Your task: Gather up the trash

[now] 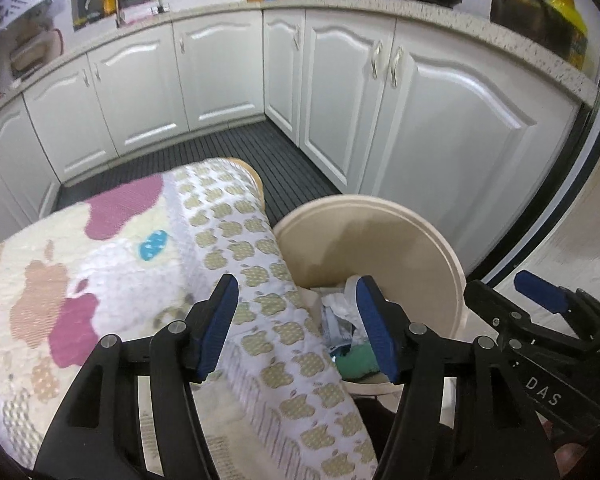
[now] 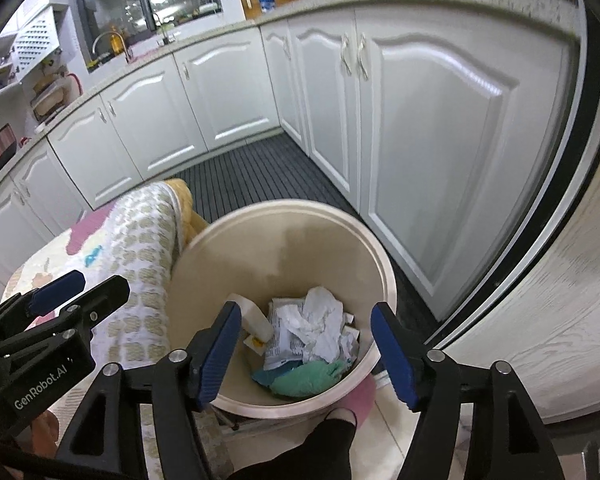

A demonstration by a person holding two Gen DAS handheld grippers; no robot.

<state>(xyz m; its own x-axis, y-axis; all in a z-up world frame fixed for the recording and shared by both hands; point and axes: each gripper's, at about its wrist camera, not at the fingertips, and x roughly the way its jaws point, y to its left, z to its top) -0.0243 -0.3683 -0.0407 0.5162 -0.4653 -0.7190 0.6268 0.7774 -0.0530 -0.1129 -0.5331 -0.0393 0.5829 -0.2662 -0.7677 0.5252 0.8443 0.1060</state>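
Left wrist view: left gripper (image 1: 296,326) with black arms and blue pads, jaws spread wide, nothing between them. Below, a table draped in a white quilted cloth with apple print and pink patches (image 1: 112,264). Just beside the cloth's hanging edge, a round cream plastic bin (image 1: 420,240) on the floor, holding crumpled white paper (image 1: 338,304) and a green crumpled piece (image 1: 358,360) at the bottom. Right pad over the bin's mouth, left pad over the cloth. At far right, right gripper (image 1: 540,300) partly in frame. Behind, white panelled cabinets (image 1: 440,120), dark ribbed floor mat (image 1: 260,152), speckled worktop (image 1: 460,20) with pans and bags.

Right wrist view: right gripper (image 2: 304,350) directly above the cream bin (image 2: 300,240), jaws spread wide and empty, bin mouth framed between the blue pads. Inside the bin: crumpled white paper (image 2: 320,324), printed paper sheet (image 2: 284,344), white plastic bottle (image 2: 254,316) leaning against the wall, green crumpled piece (image 2: 308,376) at the near side. Left gripper (image 2: 60,300) at lower left over the apple-print cloth (image 2: 140,248); whether spread or closed cannot be told from here. Black-sleeved leg with pink slipper (image 2: 360,398) under the bin's near rim.
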